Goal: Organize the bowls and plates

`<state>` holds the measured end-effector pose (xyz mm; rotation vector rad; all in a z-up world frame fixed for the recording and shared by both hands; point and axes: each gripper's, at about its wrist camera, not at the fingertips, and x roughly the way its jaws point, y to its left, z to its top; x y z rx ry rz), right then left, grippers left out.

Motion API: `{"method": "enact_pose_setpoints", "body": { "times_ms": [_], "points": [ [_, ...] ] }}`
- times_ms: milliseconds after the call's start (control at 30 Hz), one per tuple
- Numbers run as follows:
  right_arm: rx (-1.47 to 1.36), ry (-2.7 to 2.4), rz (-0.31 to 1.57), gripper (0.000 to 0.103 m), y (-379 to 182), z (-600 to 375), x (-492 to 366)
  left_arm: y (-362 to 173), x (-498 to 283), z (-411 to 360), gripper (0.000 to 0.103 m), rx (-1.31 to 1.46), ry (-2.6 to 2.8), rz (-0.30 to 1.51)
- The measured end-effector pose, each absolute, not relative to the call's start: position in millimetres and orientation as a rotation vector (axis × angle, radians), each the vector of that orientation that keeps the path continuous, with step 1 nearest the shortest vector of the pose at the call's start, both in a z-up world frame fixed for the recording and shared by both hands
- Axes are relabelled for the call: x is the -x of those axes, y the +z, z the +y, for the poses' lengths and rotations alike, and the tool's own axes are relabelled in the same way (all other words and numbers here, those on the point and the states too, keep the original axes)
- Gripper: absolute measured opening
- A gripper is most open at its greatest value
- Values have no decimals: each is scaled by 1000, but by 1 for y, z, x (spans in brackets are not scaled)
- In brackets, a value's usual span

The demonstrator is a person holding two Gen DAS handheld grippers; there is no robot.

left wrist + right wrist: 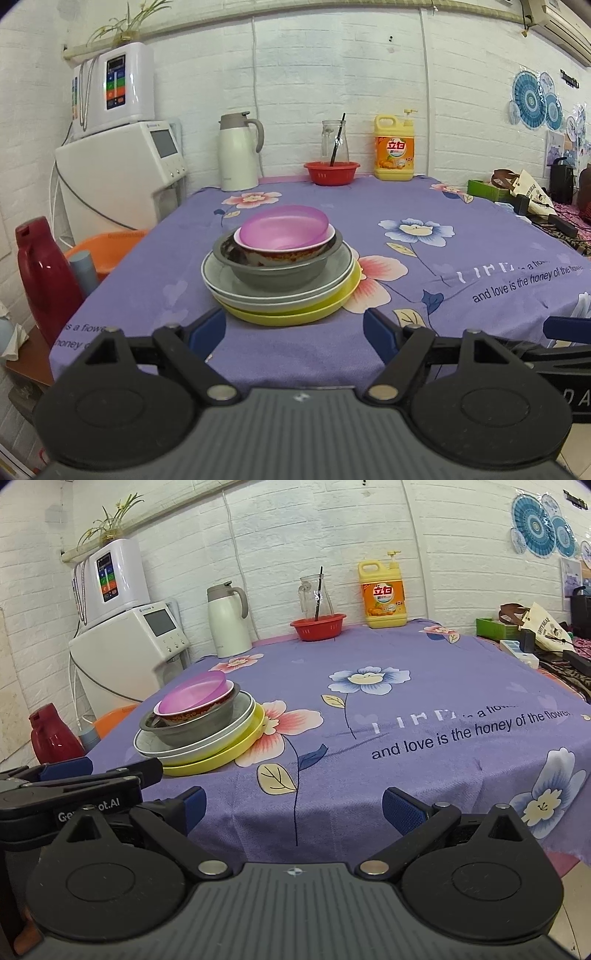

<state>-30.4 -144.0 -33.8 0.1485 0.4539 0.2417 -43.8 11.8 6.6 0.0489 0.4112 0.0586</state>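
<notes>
Purple-clothed desk (424, 266), one stack of dishes at frame centre.
Pink bowl (283, 226) in patterned bowl (280, 254), in steel bowl (275, 271), on grey plate (221, 284), on yellow plate (295, 314). Left gripper (294, 325) and right gripper (294, 805): jaws apart, empty.

— What can you read on the cloth (424, 686) over the desk?
— "and love is the honey of the flower", with "a flower" above it.
— Anything else?
— The yellow detergent bottle (382, 594) says "立白", and the left gripper (88, 808) body shows "Ge…ot.AI", partly hidden.
</notes>
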Motion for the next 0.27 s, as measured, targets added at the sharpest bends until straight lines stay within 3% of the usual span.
{"method": "enact_pose_setpoints", "body": {
  "times_ms": [267],
  "points": [
    [-154,247,468,103,-36,-145,27,9,46,15,77,-27,39,386]
  ]
}}
